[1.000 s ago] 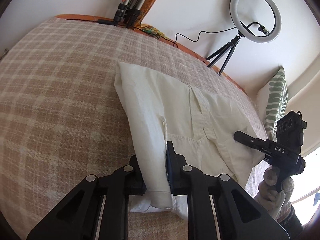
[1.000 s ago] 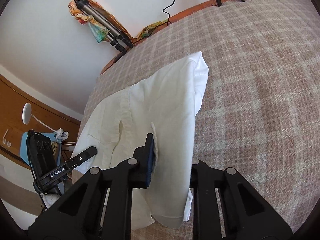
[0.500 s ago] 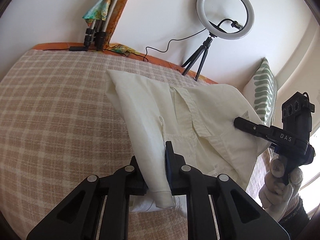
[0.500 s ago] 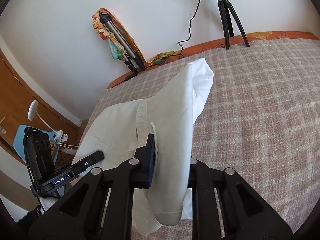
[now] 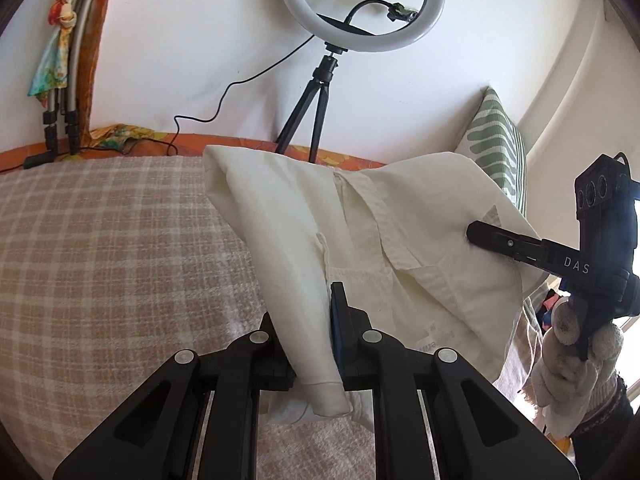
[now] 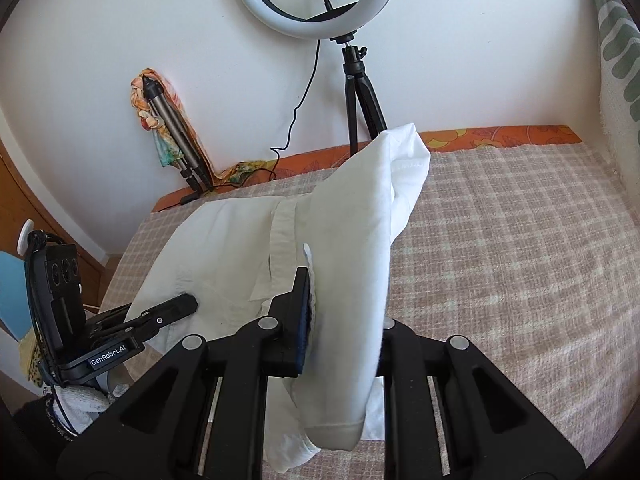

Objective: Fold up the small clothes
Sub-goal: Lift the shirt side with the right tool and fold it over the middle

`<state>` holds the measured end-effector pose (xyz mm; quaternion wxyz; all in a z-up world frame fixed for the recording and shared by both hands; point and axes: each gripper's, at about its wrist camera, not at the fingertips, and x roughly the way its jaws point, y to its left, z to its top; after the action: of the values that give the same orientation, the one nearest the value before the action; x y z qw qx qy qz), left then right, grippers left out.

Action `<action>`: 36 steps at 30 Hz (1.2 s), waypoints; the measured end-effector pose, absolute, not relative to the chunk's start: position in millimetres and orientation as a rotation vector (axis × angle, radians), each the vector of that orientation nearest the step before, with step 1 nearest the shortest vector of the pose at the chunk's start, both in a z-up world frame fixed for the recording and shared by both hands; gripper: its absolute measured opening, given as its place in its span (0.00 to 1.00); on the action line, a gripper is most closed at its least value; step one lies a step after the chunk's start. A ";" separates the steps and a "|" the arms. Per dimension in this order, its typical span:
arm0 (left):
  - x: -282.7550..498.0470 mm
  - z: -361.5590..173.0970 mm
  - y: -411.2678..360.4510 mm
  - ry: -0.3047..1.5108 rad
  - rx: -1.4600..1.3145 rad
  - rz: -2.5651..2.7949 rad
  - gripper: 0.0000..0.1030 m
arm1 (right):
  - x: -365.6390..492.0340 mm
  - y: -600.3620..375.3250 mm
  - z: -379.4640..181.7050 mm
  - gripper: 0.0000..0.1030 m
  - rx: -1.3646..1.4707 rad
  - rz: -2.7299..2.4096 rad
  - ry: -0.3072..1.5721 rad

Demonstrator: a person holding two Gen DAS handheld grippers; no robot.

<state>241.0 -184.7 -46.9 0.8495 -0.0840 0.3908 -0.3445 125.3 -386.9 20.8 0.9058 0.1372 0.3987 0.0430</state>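
A small cream-white collared shirt (image 5: 384, 240) hangs lifted above the checked bed cover (image 5: 100, 260), stretched between both grippers. My left gripper (image 5: 310, 316) is shut on one folded side of it, near the cuff end. My right gripper (image 6: 344, 300) is shut on the other folded side of the shirt (image 6: 352, 240). The right gripper also shows at the right in the left wrist view (image 5: 480, 236), and the left gripper at the left in the right wrist view (image 6: 180, 308). The shirt's far end stands up off the cover.
A ring light on a black tripod (image 5: 360, 4) stands at the wall behind the bed. Folded tripods with a colourful cloth (image 5: 60, 60) lean at the left. A green-patterned pillow (image 5: 496, 148) stands at the right. An orange sheet edge (image 6: 500, 136) borders the bed.
Both grippers have risen and tilted up with the shirt, lifting it off the bed cover. The wall and ring light now fill the upper view.
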 end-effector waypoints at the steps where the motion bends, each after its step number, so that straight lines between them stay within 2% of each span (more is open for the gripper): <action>1: 244.6 -47.4 -195.2 0.820 -0.170 -0.734 0.12 | 128.6 -395.9 20.8 0.16 0.277 0.075 0.821; 15: 279.7 -62.6 -312.1 0.769 -0.035 -0.753 0.12 | 178.4 -502.1 0.1 0.16 0.272 -0.012 0.796; 36: 308.0 -93.2 -375.6 0.776 0.049 -0.724 0.12 | 218.2 -567.7 -60.5 0.16 0.254 -0.119 0.827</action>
<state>308.0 -375.6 -93.2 0.8621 0.0232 0.3700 -0.3454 218.2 -567.7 -60.5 0.9062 0.1228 0.4005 -0.0577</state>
